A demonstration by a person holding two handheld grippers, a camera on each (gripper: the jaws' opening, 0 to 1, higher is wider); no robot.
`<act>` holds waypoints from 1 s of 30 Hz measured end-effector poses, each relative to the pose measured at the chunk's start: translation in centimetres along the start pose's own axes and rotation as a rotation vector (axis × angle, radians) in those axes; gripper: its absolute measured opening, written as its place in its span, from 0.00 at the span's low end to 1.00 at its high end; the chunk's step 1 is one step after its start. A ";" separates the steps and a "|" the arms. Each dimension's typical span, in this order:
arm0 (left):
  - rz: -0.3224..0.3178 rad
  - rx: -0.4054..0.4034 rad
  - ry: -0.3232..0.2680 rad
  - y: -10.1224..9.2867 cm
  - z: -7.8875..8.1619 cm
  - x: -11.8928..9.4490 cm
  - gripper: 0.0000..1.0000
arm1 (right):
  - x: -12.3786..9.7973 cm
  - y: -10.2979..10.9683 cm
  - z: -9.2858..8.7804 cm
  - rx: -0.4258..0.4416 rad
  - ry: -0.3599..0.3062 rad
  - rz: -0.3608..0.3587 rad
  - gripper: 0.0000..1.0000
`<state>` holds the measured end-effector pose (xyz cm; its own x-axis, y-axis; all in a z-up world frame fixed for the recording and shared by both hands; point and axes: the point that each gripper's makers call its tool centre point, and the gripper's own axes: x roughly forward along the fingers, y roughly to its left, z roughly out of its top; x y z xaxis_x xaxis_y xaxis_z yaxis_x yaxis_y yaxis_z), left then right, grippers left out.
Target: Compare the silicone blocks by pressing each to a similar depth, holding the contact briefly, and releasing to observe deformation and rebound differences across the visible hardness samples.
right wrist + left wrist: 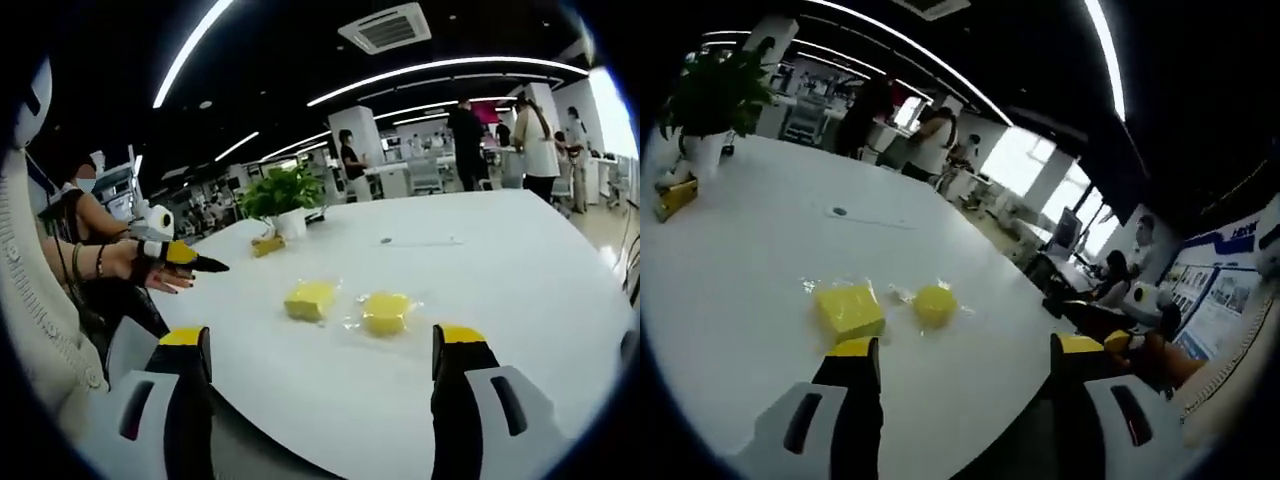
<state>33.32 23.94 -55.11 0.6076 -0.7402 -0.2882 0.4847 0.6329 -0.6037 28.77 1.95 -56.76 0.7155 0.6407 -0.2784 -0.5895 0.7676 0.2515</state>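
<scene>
The left gripper (965, 350) has its black jaws with yellow tips wide apart, holding nothing, above the edge of the big white round table (750, 250). The right gripper (322, 345) is spread apart too, with nothing in it. Just ahead of each lie a square yellow silicone block (849, 310) (310, 299) and a round yellow silicone block (935, 304) (386, 312), side by side, not touching. Farther back stands a green plant in a white pot (710, 110) (283, 200).

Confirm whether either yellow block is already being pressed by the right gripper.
No: the right gripper hangs open, short of the square block and round block.
</scene>
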 end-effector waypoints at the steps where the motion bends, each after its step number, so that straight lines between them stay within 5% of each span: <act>1: -0.006 0.000 0.004 -0.1 0.2 0.2 0.67 | -0.1 -0.2 0.1 -0.002 -0.004 0.000 0.85; 9: -0.012 -0.059 0.021 -1.0 2.2 4.4 0.67 | -0.2 -1.7 2.0 -0.027 -0.054 -0.031 0.85; 16: -0.079 -0.356 -0.018 -2.3 4.7 9.8 0.66 | 0.0 -3.0 2.2 -0.018 -0.057 -0.032 0.84; 22: -0.051 -0.327 0.028 -0.8 4.3 14.1 0.67 | 0.6 -3.9 1.3 0.009 -0.037 -0.034 0.84; 30: 0.030 -0.545 -0.006 4.2 3.8 17.4 0.66 | 1.3 -5.4 0.1 0.046 -0.005 -0.050 0.83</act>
<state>48.28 14.58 -59.82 0.6203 -0.7213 -0.3081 0.0714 0.4430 -0.8937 32.94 -1.33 -58.34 0.7456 0.6015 -0.2869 -0.5353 0.7969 0.2800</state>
